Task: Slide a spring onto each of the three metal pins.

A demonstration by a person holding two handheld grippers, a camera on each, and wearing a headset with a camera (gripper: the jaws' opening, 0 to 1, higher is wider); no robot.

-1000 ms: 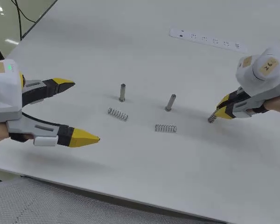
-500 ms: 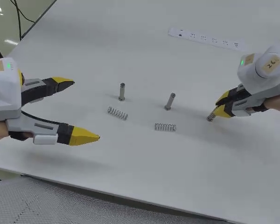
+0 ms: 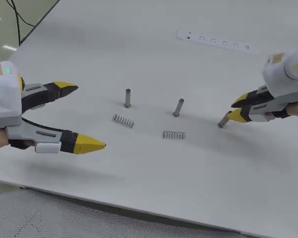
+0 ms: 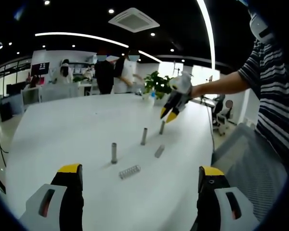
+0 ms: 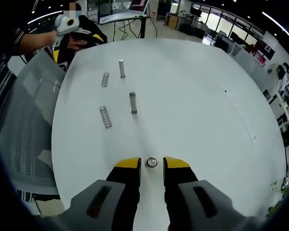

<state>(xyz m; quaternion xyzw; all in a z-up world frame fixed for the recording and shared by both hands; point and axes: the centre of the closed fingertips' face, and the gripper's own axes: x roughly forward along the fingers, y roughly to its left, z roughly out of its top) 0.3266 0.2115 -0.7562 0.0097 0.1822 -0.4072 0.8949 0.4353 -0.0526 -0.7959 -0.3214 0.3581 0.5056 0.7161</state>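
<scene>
Fingers (image 5: 128,164) of the right gripper (image 3: 238,109) are sitting slightly parted on either side of the spring-covered pin (image 3: 224,120), clamping nothing. The left gripper (image 3: 91,117) is hovering wide open and empty over the white table (image 3: 154,188), well apart from the parts. The left pin (image 3: 127,97) and middle pin (image 3: 178,107) are standing bare, the left spring (image 3: 123,120) and middle spring (image 3: 174,134) lying loose just beside them.
</scene>
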